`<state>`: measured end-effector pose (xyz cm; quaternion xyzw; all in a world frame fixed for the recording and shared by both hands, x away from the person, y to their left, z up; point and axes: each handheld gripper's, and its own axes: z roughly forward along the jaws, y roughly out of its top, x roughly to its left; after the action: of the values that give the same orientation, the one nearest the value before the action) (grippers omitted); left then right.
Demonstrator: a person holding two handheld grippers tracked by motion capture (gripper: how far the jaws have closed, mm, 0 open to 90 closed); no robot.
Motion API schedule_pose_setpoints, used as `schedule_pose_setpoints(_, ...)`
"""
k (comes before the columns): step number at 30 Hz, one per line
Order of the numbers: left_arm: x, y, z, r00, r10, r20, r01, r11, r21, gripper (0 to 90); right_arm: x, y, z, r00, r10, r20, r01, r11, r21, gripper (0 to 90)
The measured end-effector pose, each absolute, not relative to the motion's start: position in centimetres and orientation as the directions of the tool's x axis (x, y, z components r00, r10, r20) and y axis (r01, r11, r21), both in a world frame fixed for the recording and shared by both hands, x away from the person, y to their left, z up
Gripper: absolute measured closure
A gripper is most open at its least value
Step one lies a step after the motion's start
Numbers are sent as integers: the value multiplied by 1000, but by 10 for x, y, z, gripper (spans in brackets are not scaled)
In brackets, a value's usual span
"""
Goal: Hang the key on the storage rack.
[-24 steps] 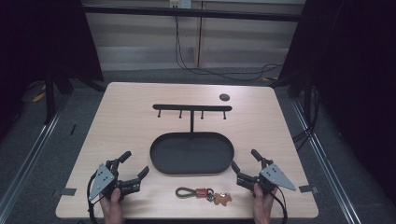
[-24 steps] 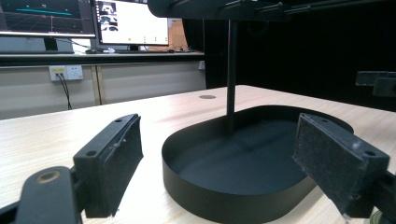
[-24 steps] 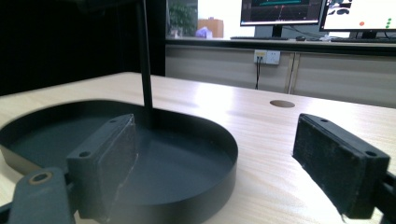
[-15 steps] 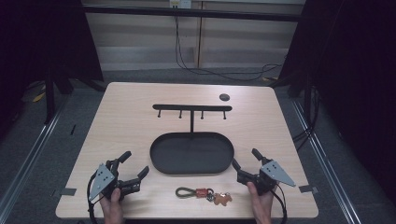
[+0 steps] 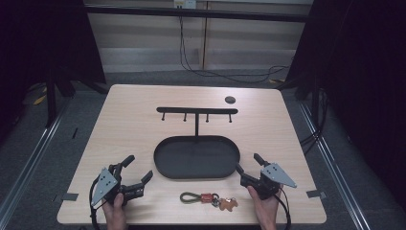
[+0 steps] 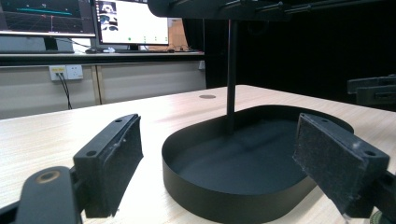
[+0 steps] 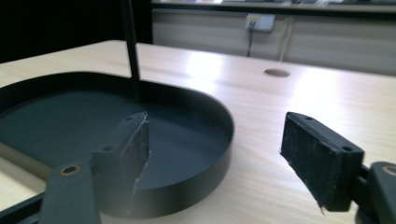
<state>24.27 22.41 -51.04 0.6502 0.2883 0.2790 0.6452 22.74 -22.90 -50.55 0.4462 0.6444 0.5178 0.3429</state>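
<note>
Keychain (image 5: 209,198): lies flat at the counter's (image 5: 129,124) near edge, between the left gripper (image 5: 136,175) and right gripper (image 5: 248,168), both with jaws spread wide and empty. Likely light, limp and jointed, a green cord loop, red clasp and brown tag; best pinched at the cord loop. Beyond it stand the black oval tray (image 5: 197,157) and its hook rack (image 5: 197,110).
</note>
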Motion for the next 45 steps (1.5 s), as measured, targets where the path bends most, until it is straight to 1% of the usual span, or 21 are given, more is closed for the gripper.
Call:
schedule_pose_setpoints(3,243,224,-510,677,736,-11,15,0,1000,154,228,-232,-505,-388,920,54,243,46,969,261)
schedule_pose_setpoints(6,243,224,-510,677,736,-10,16,0,1000,154,228,-233,-502,-410,909,74,268,42,962,274)
schedule_pose_setpoints(8,243,224,-510,677,736,-11,15,0,1000,154,228,-232,-501,-420,905,76,269,43,962,262)
schedule_pose_setpoints(9,243,224,-510,677,736,-10,15,0,1000,154,228,-232,-499,-423,903,70,270,52,961,225)
schedule_pose_setpoints(10,243,224,-510,677,736,-10,15,-1,1000,153,228,-231,-496,-461,885,64,278,75,958,213)
schedule_pose_setpoints(11,243,224,-510,677,736,-10,15,0,1000,154,228,-230,-494,-474,878,74,286,74,956,220)
schedule_pose_setpoints(14,243,224,-510,677,736,-10,15,0,1000,154,227,-230,-490,-506,859,77,303,94,948,270)
schedule_pose_setpoints(15,243,224,-510,677,736,-10,15,0,1000,153,227,-230,-490,-506,859,77,303,94,948,270)
schedule_pose_setpoints(17,243,224,-510,677,736,-10,15,0,1000,154,227,-231,-487,-538,839,83,327,117,938,323)
schedule_pose_setpoints(24,243,224,-510,677,736,-10,16,-1,1000,154,227,-230,-481,-571,815,98,346,131,929,343)
schedule_pose_setpoints(25,243,224,-510,677,736,-10,16,-1,1000,154,227,-229,-478,-590,801,102,350,139,926,378)
schedule_pose_setpoints(28,243,224,-510,677,736,-10,16,0,1000,154,227,-228,-476,-579,807,117,376,136,917,390)
schedule_pose_setpoints(29,243,224,-510,677,736,-10,16,-1,1000,154,230,-229,-475,-586,797,147,405,131,905,427)
schedule_pose_setpoints(30,243,224,-510,677,736,-10,16,-1,1000,154,230,-229,-475,-586,797,147,405,131,905,427)
schedule_pose_setpoints(33,243,224,-510,677,736,-10,16,-2,1000,154,231,-227,-473,-591,795,137,422,160,892,466)
schedule_pose_setpoints(36,243,224,-510,676,736,-10,16,-1,1000,154,233,-223,-471,-614,775,146,434,178,883,474)
schedule_pose_setpoints(37,243,224,-510,676,736,-10,16,-1,1000,154,235,-219,-469,-622,771,135,445,206,872,454)
schedule_pose_setpoints(40,243,224,-510,676,736,-10,16,-1,1000,154,236,-215,-468,-629,767,130,449,222,866,458)
schedule_pose_setpoints(42,243,224,-510,676,736,-10,16,-1,1000,154,237,-211,-466,-646,748,150,468,233,853,463)
schedule_pose_setpoints(43,243,224,-510,676,737,-10,16,-1,1000,154,238,-209,-465,-651,742,157,474,236,848,472)
schedule_pose_setpoints(45,243,224,-510,676,736,-10,16,-1,1000,154,241,-205,-463,-690,700,183,491,267,829,531)
